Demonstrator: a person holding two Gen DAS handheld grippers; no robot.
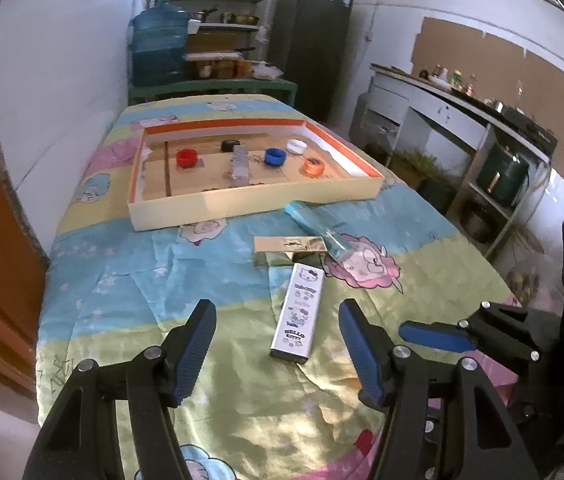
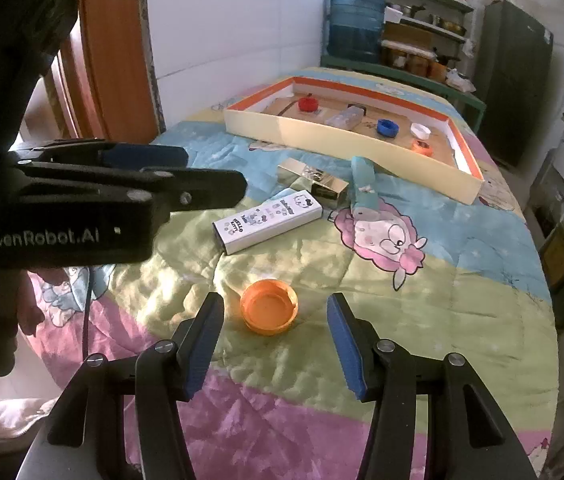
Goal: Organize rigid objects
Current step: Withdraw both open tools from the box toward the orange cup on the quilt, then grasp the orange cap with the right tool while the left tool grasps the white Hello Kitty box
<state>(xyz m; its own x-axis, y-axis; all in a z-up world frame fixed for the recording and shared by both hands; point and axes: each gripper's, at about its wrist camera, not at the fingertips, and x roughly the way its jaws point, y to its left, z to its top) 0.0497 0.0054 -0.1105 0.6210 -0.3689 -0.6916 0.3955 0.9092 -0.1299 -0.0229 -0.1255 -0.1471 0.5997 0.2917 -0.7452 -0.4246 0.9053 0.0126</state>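
An orange cap (image 2: 269, 307) lies open side up on the quilt, just ahead of and between the fingertips of my right gripper (image 2: 274, 300). That gripper is open and its pads do not touch the cap. A white Hello Kitty box (image 1: 298, 312) lies flat just beyond my left gripper (image 1: 277, 305), which is open and holds nothing. Behind it lie a gold box (image 1: 287, 246) and a clear blue tube (image 1: 313, 228). A cream tray (image 1: 242, 206) with an orange rim holds red (image 1: 186, 158), black (image 1: 230, 145), blue (image 1: 274, 157), white (image 1: 297, 146) and orange (image 1: 313, 167) caps and a clear box (image 1: 240, 164).
The patterned quilt (image 2: 421, 320) covers the table up to a white wall and an orange door (image 2: 118, 60) on the left. A hand (image 2: 28, 308) holds the left gripper (image 2: 218, 172). Shelves, a water jug (image 1: 158, 46) and a dark fridge stand beyond the far end.
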